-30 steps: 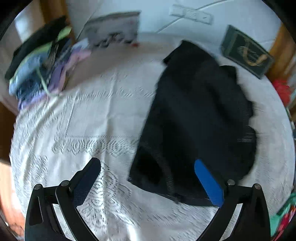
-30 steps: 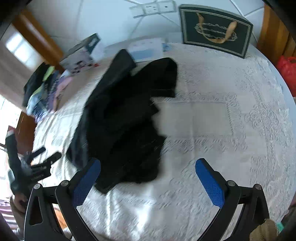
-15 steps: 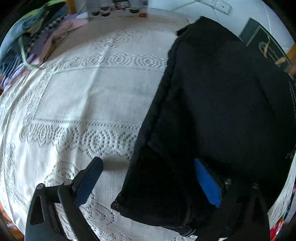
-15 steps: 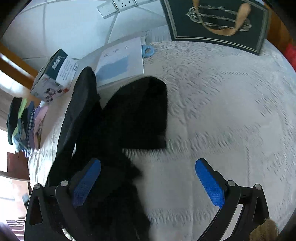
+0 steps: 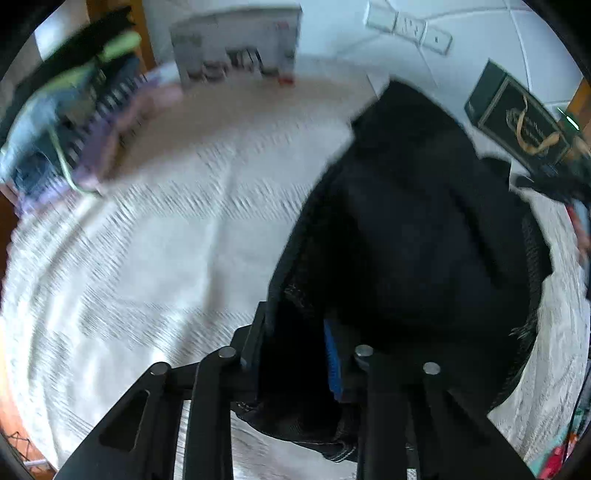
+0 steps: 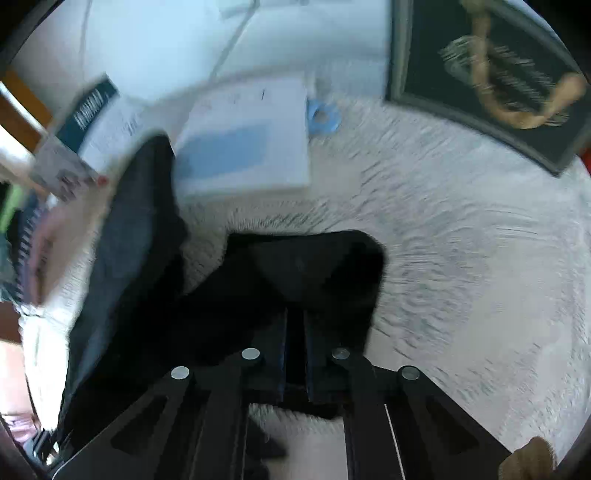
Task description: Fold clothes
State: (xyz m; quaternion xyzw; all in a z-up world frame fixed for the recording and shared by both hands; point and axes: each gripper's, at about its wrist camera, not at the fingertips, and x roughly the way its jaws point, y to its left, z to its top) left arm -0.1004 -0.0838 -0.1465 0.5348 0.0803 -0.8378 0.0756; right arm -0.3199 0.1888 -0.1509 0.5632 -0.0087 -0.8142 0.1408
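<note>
Domestic room: table under white lace tablecloth (image 5: 155,236), white tiled wall with switch plates (image 5: 410,27) at 12 o'clock, stacked coloured clothing (image 5: 70,122) at 10 o'clock.

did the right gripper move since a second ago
Yes. The right gripper went forward toward the wall: the dark framed box and white booklet loom nearer, and its fingers have shut on the black garment.

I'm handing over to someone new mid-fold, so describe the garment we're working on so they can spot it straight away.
Start at the table with the white lace tablecloth. The black garment lies spread across it, with the left hand-held gripper and the right hand-held gripper each shut on part of it. Unlike the colourful stack of clothes at the table's edge, it is plain black and unfolded.
</note>
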